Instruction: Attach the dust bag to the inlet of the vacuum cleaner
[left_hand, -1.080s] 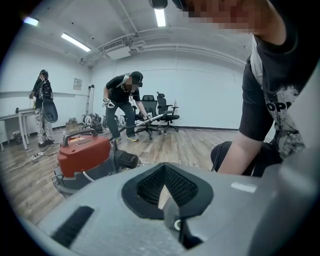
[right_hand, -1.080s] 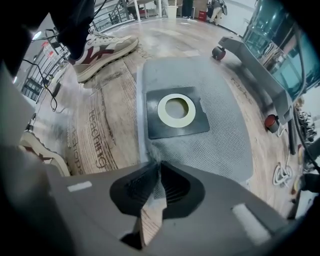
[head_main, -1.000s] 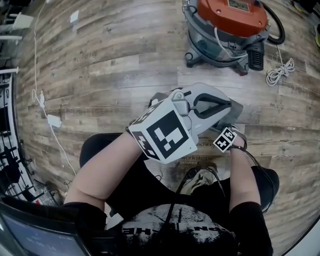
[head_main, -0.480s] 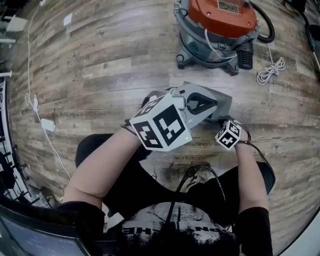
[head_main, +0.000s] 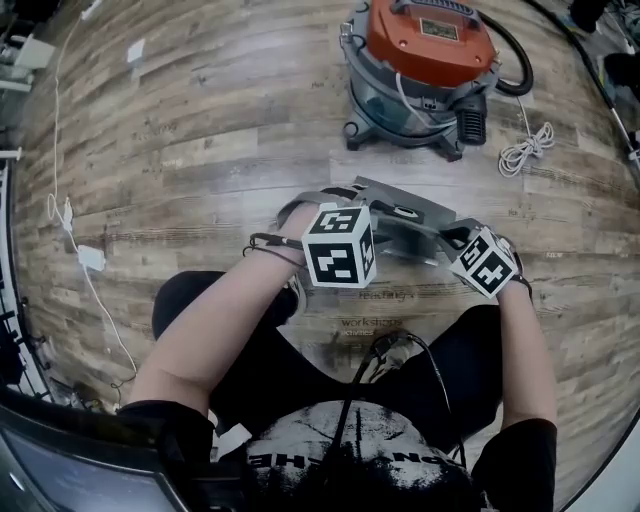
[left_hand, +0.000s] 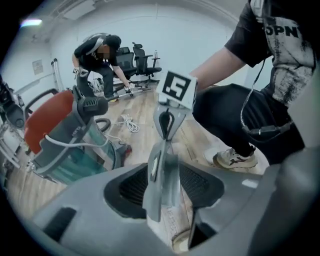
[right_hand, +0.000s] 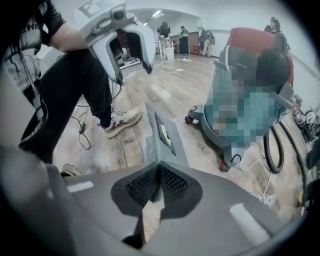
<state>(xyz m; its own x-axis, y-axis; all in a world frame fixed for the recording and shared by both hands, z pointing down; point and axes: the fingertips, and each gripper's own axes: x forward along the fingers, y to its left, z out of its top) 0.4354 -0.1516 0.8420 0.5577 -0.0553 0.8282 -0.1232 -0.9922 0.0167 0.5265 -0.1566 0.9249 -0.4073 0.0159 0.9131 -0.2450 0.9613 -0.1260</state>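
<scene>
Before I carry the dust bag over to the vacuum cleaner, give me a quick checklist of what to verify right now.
1. The right claw clamps the dust bag: ok.
2. The left claw grips the bag: not ok; its jaws have just opened, bag edge between them unpinched.
3. The vacuum cleaner stands upright: ok.
4. Its orange lid is off: not ok, it sits on the vacuum.
5. The inlet is in sight: cannot tell.
6. The power cord lies away from the bag: ok.

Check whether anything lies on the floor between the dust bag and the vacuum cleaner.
Nothing visible does: only bare wood floor separates the dust bag from the vacuum cleaner. The coiled white cord lies off to one side, out of that path.
</scene>
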